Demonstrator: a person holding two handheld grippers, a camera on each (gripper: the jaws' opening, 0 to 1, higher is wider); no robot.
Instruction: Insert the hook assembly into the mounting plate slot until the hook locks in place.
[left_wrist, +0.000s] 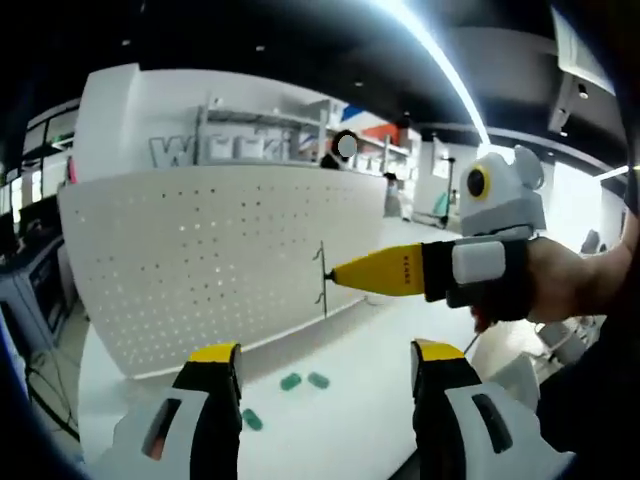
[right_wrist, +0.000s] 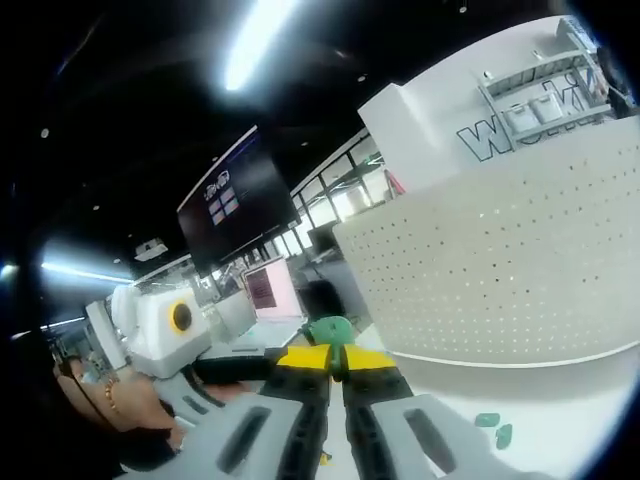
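matt white pegboard (left_wrist: 215, 255) (perforated), thin metal hook (left_wrist: 322, 278)

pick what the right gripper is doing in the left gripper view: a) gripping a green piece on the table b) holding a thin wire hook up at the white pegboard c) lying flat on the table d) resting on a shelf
b: the right gripper has its yellow tips closed on the thin wire hook, held against the white pegboard, above the table.

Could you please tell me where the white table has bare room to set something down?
The table is bare between the pegboard and the left gripper, apart from small green pieces. It is crowded by the pegboard's right edge, where the right gripper holds a wire hook.
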